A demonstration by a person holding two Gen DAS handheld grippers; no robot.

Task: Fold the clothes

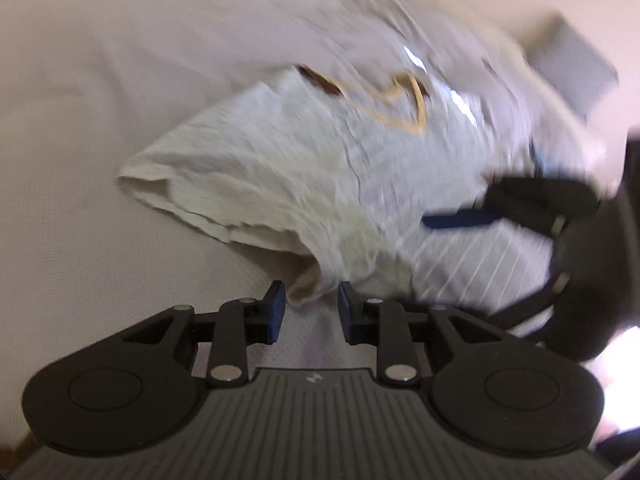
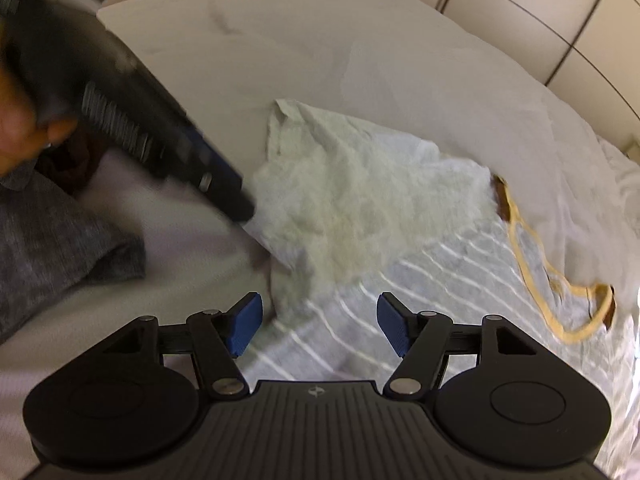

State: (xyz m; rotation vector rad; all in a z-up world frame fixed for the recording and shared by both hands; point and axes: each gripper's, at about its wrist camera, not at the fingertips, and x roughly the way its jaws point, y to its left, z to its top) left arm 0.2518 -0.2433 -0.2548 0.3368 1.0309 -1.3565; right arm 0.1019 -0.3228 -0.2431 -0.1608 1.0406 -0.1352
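A white shirt with a yellow-trimmed neckline lies crumpled on a pale bed sheet; one sleeve points left. My left gripper is open, and a folded edge of the shirt lies right at its fingertips. My right gripper shows blurred over the shirt's right side. In the right wrist view the right gripper stands wide open over the striped part of the shirt, holding nothing. The left gripper appears there as a dark blur with its tip at the shirt's left edge. The neckline lies to the right.
A grey folded item lies on the bed beyond the shirt. A person in grey clothing leans in at the left. Cupboard panels stand behind the bed. Bare sheet stretches beyond the shirt.
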